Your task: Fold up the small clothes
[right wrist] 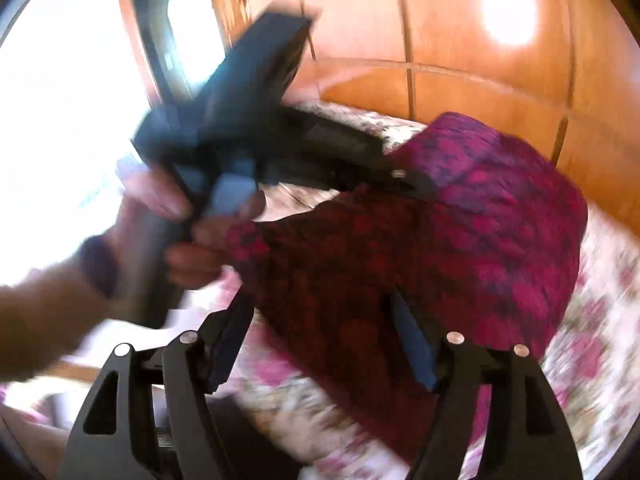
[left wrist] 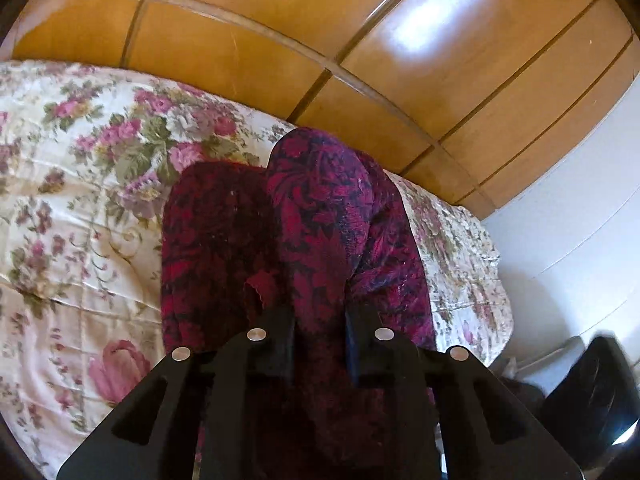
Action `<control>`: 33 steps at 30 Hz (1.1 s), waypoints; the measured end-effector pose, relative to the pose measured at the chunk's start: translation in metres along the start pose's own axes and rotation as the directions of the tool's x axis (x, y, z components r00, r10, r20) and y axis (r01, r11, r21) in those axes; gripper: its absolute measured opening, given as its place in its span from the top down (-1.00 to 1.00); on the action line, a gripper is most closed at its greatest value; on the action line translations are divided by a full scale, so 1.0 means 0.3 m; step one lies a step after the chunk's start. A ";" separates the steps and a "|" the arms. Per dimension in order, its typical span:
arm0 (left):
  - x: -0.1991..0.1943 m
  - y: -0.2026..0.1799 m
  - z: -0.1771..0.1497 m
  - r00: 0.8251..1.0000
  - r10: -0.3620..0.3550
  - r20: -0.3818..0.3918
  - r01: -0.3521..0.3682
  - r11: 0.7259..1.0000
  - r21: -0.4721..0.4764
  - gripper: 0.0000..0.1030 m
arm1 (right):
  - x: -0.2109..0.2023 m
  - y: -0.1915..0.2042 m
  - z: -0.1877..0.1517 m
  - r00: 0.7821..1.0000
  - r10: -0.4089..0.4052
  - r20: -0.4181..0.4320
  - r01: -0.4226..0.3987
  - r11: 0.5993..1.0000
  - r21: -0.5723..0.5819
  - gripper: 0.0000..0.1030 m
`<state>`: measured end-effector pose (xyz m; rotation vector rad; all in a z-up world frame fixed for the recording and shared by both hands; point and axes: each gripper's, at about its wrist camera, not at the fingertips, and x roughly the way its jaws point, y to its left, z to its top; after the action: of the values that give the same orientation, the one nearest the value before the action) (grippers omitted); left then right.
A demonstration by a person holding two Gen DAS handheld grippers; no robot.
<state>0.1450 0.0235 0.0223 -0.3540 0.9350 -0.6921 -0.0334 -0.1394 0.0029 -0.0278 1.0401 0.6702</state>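
A dark red and magenta patterned garment point(left wrist: 320, 232) hangs over the floral bedspread point(left wrist: 80, 184). My left gripper point(left wrist: 320, 320) is shut on a fold of it, lifted off the bed. In the right wrist view the same garment point(right wrist: 460, 240) drapes between the open fingers of my right gripper point(right wrist: 324, 316), which stand wide apart with the cloth lying over them. The left gripper point(right wrist: 404, 178) reaches in from the left there, held by a hand point(right wrist: 192, 232), its tips pinching the cloth's upper edge. That view is motion-blurred.
A wooden wardrobe point(left wrist: 360, 48) stands behind the bed. A white wall point(left wrist: 580, 240) and a dark object point(left wrist: 592, 392) are at the right. A bright window point(right wrist: 60, 120) is at the left of the right wrist view.
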 end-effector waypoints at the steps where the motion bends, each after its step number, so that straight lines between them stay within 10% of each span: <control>1: -0.010 -0.004 -0.002 1.000 0.015 0.001 -0.015 1.000 0.012 0.65 | -0.057 -0.051 -0.005 0.999 0.040 0.032 -0.042 0.998 0.056 -0.41; 10: -0.060 0.022 -0.058 0.989 0.143 0.020 -0.144 0.989 0.028 0.65 | 0.000 -0.085 -0.033 1.000 -0.024 -0.018 0.026 0.994 0.109 -0.29; 20: -0.088 0.195 -0.260 0.983 0.151 0.102 -0.123 0.963 -0.242 0.61 | 0.146 -0.032 -0.058 0.986 -0.128 -0.109 0.116 0.987 -0.109 -0.31; 25: -0.080 0.112 -0.223 0.966 0.234 0.110 -0.220 0.968 -0.125 0.58 | 0.065 -0.065 0.011 0.995 -0.025 -0.093 0.028 0.999 0.031 -0.29; 33: -0.085 0.096 -0.227 0.953 0.270 0.136 -0.261 0.962 -0.082 0.58 | 0.149 -0.207 0.240 0.976 -0.217 -0.039 0.219 0.971 0.093 -0.29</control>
<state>0.0894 0.0630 -0.0162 -0.3224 0.8468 -0.3847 0.0703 -0.1433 -0.0129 -0.0669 1.0775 0.4206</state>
